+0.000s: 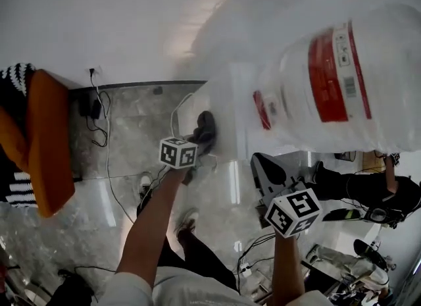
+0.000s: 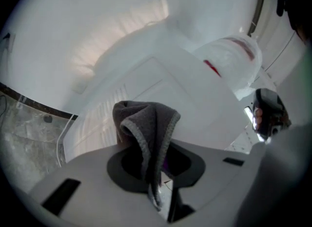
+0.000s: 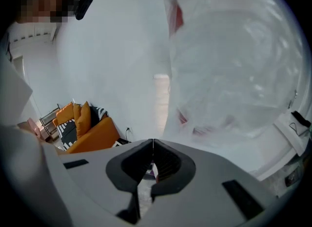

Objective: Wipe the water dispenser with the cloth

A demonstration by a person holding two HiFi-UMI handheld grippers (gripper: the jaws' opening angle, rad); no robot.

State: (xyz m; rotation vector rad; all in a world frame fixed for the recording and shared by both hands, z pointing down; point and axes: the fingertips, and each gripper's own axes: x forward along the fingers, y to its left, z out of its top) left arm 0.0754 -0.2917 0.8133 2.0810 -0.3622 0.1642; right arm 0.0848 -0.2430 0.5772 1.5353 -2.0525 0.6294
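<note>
Two grippers are up by the dispenser, one busy and one idle. The left gripper has its jaws clamped on a grey cloth. The cloth bunches up above the jaws, and one edged fold hangs down between them. From the head view, that left gripper holds the cloth right at the left side of the dispenser, a white box standing against the wall. I cannot tell whether the cloth is actually pressing on the panel or only just beside it. In the left gripper view the white face of the dispenser fills the space straight behind the cloth.

The right gripper has its jaws brought together, tips meeting, with nothing between them. In the head view this right gripper sits lower and to the right, close under the bottle, a big clear one with a red label, lying across the dispenser's top. That bottle looms large in the right gripper view.

Further out, cables trail over the shiny stone floor, and an orange sofa stands well off to the left.
</note>
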